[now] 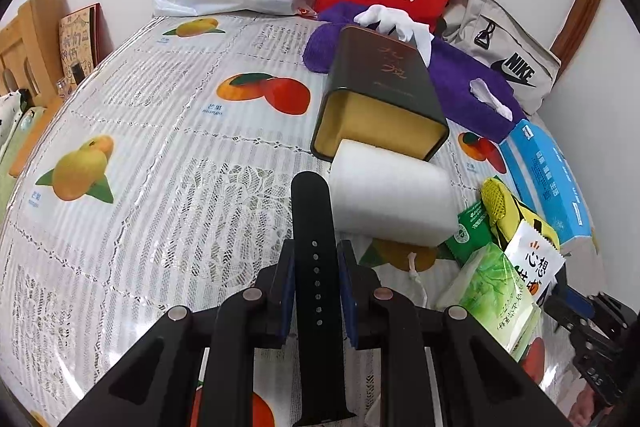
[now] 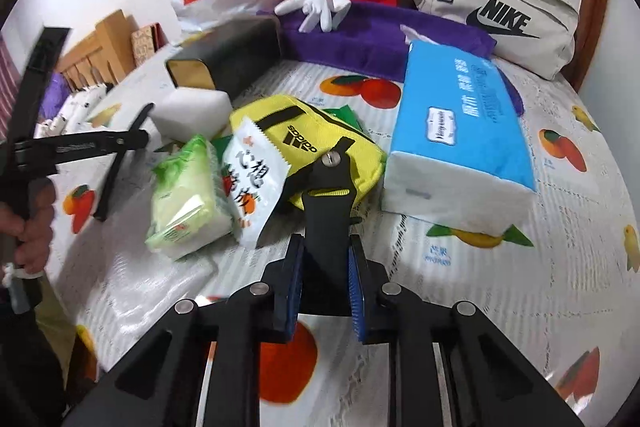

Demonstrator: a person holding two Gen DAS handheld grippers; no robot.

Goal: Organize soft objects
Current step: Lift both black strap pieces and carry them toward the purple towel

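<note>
Low in the frame, the left gripper (image 1: 316, 291) pinches a black strap (image 1: 310, 227); the right gripper (image 2: 326, 287) clamps a black pair of pliers (image 2: 326, 211), apparently, near the yellow pouch (image 2: 308, 143).

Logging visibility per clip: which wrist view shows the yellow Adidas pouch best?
The right wrist view: the yellow Adidas pouch lies near the middle, its logo and black strap showing, with a white snack packet and the right gripper's held black piece covering part. The left wrist view catches only a yellow sliver at the right edge.
</note>
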